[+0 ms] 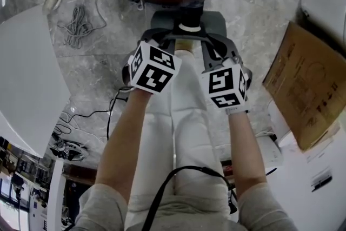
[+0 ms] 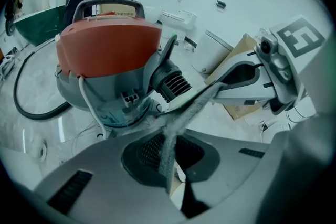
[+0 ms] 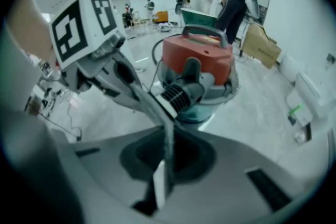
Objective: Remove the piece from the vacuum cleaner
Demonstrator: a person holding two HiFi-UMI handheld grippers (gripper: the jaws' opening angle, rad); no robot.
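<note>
The vacuum cleaner (image 1: 162,21) stands on the floor right before me, with a red drum (image 2: 107,50) (image 3: 197,57) and a black ribbed hose socket (image 2: 170,84) (image 3: 178,94) facing the grippers. A thin grey fuzzy strip (image 2: 184,113) (image 3: 164,128) arcs in front of that socket (image 1: 186,36). My left gripper (image 1: 158,39) (image 2: 169,162) is shut on one end of the strip. My right gripper (image 1: 213,45) (image 3: 166,168) is shut on the other end. Each gripper shows in the other's view: the right gripper (image 2: 215,86) and the left gripper (image 3: 140,96).
A cardboard box (image 1: 305,89) lies at the right and a white panel (image 1: 27,78) at the left. Loose cables (image 1: 75,24) lie on the marble floor, and a black hose (image 2: 31,107) curls left of the drum. People (image 3: 231,2) stand far behind.
</note>
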